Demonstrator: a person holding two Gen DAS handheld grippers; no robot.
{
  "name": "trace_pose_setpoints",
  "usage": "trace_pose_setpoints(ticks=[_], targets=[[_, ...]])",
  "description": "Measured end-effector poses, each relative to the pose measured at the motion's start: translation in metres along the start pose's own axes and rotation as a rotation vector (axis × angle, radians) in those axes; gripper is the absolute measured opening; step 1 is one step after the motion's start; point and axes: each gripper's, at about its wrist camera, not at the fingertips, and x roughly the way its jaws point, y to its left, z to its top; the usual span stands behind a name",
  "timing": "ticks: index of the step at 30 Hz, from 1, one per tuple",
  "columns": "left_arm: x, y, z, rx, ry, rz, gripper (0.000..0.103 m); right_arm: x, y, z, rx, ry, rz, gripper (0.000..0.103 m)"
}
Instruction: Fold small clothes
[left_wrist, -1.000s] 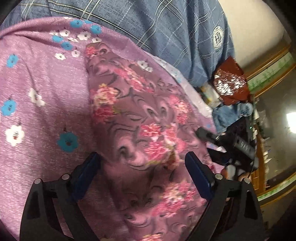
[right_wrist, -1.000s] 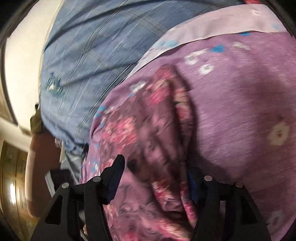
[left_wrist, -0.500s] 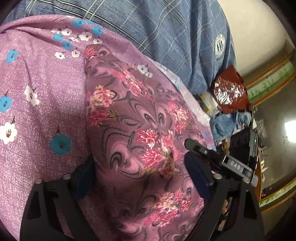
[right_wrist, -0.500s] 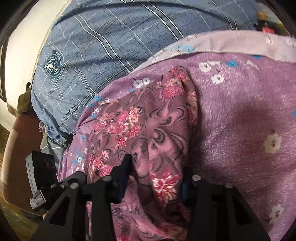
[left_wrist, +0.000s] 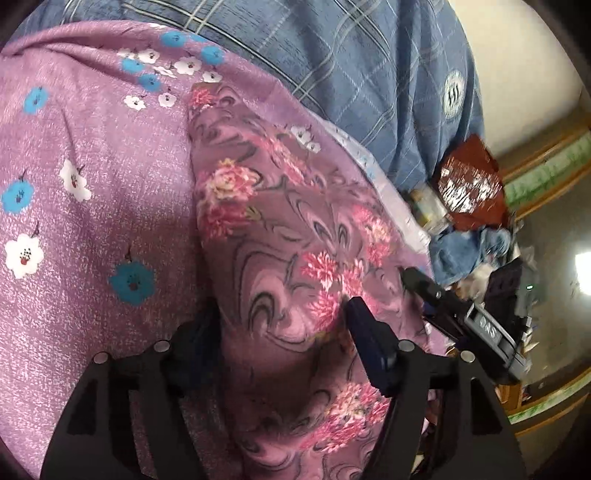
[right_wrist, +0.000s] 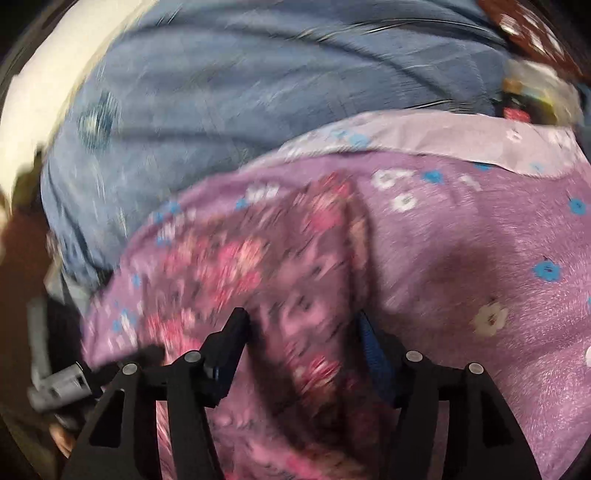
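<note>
A small mauve garment with pink flowers and dark swirls (left_wrist: 280, 236) lies bunched on a purple sheet with blue and white flowers (left_wrist: 74, 155). My left gripper (left_wrist: 284, 328) straddles the garment's near end, its jaws partly closed with a thick fold of the cloth between them. My right gripper (right_wrist: 299, 332) holds the same garment (right_wrist: 258, 266) from the other side, its jaws close around a fold; that view is blurred. The right gripper's body also shows in the left wrist view (left_wrist: 461, 317).
A person in a blue plaid shirt (left_wrist: 369, 74) stands close behind the sheet. A dark red patterned cloth (left_wrist: 469, 184) and a blue cloth heap (left_wrist: 469, 247) lie at the right, beside wooden furniture (left_wrist: 546, 406).
Both grippers' jaws have narrowed around the flowered garment. The left has moved forward over it, and the right is now moving, blurring its view.
</note>
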Motion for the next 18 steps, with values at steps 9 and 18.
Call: trace_pose_setpoints(ticks=[9,18], targets=[[0.005,-0.007,-0.006,0.054,-0.002,-0.015,0.073,0.035,-0.047,0.019,0.259,0.068,0.248,0.066],[0.006,-0.010,-0.003,0.039,-0.001,-0.056,0.075,0.001,0.021,0.008,-0.008,0.117,0.413,0.065]])
